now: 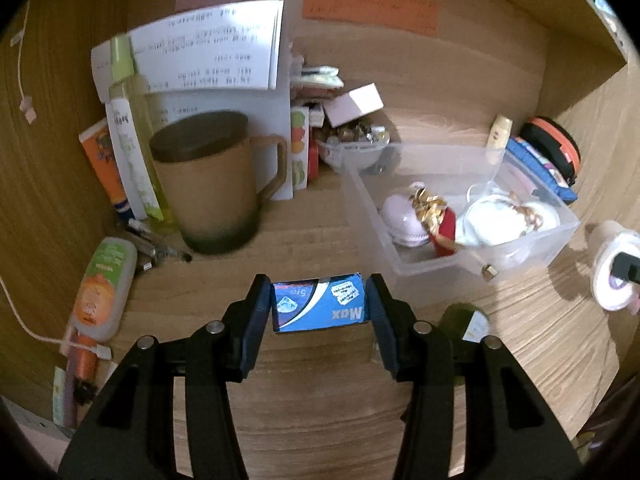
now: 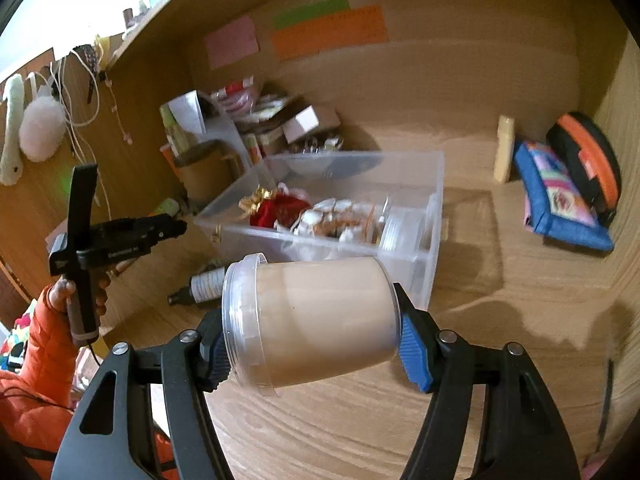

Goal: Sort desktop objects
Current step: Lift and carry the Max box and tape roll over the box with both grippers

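My left gripper [image 1: 319,305] is shut on a small blue box [image 1: 320,302] marked "Max", held above the wooden desk in front of the brown mug. My right gripper [image 2: 310,322] is shut on a clear plastic jar [image 2: 312,322] with beige contents, lying sideways between the blue pads, lid to the left. A clear plastic bin [image 1: 554,216] [image 2: 436,200] stands beyond both grippers and holds a red and gold ornament [image 2: 280,206], white items and a round case. In the right wrist view a hand in an orange sleeve holds the left gripper [image 2: 182,226] at the left.
A brown lidded mug [image 1: 212,184], bottles and papers crowd the back left. A small dark spray bottle [image 2: 202,288] lies by the bin. A blue pouch [image 2: 556,196], an orange-black case [image 2: 588,160] and a cream tube [image 2: 505,148] sit at the right. Tubes and a cable lie at the left edge.
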A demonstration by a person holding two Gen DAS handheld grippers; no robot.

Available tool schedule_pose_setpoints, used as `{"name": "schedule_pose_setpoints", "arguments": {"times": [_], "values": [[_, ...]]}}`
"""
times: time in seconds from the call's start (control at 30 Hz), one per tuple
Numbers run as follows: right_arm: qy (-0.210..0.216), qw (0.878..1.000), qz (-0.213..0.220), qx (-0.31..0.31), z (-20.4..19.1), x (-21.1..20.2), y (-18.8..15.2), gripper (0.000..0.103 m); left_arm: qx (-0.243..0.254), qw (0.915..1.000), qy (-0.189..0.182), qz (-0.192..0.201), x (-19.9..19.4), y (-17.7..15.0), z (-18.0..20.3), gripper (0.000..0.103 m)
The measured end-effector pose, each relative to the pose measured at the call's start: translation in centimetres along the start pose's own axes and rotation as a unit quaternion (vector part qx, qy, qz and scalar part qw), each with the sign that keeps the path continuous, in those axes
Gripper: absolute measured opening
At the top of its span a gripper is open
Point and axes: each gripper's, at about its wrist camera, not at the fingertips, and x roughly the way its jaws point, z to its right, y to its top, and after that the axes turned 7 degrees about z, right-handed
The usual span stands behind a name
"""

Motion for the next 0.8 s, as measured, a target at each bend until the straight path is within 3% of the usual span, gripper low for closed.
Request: {"name": "schedule_pose_setpoints", "arguments": {"times": [0.27, 0.8], "values": [[-0.003, 1.0, 0.025, -0.012, -0.2, 0.9, 2.8, 0.064, 0.017, 0.9994, -0.019, 0.023, -0.9, 2.2, 0.6, 0.048], [-0.007, 1.0, 0.018, 0.006, 1.2, 6.0, 6.4, 0.064, 0.029, 0.9964, -0.078, 0.019, 1.4, 6.5, 2.2, 0.048]]}}
